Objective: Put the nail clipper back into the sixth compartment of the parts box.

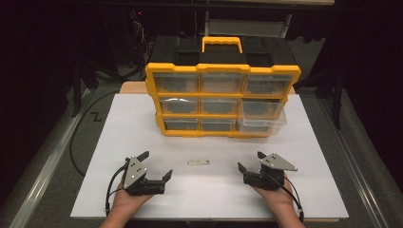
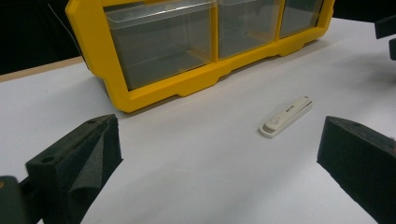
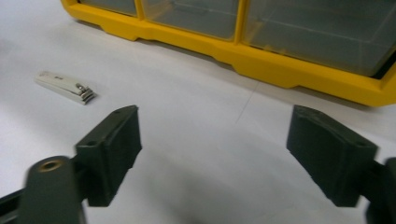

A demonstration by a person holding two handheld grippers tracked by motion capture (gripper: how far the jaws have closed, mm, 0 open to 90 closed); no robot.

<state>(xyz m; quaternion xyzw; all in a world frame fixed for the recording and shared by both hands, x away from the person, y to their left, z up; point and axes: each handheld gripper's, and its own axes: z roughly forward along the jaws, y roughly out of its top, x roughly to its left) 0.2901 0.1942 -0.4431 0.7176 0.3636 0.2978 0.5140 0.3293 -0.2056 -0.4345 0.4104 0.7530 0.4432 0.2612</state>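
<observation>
A small white nail clipper (image 1: 198,162) lies flat on the white table (image 1: 119,142), in the middle, between the two grippers. It is well apart from both of them. Behind it stands a yellow box of drawers (image 1: 222,99) with clear fronts. One clear drawer (image 1: 262,119) at the lower right sticks out a little way.

The left gripper (image 1: 156,166) rests low by the table in the person's left hand, and its jaws are wide apart with nothing in them. The right gripper (image 1: 250,161) sits on the other side in the right hand. Its jaws are also apart and hold nothing.

It looks like the next job is to pick up the clipper. In the left gripper view the clipper (image 2: 286,116) lies ahead and a bit to the right of the middle. In the right gripper view it (image 3: 66,87) lies far off to the left.

To do this well, the person should bring one gripper over so the clipper sits right between the jaws. The clipper is thin and flat, so the jaws should come down close to the table and close on its long sides. A slow squeeze is best, or the smooth clipper could slip away or spin. The pulled-out drawer is probably where it should go.
</observation>
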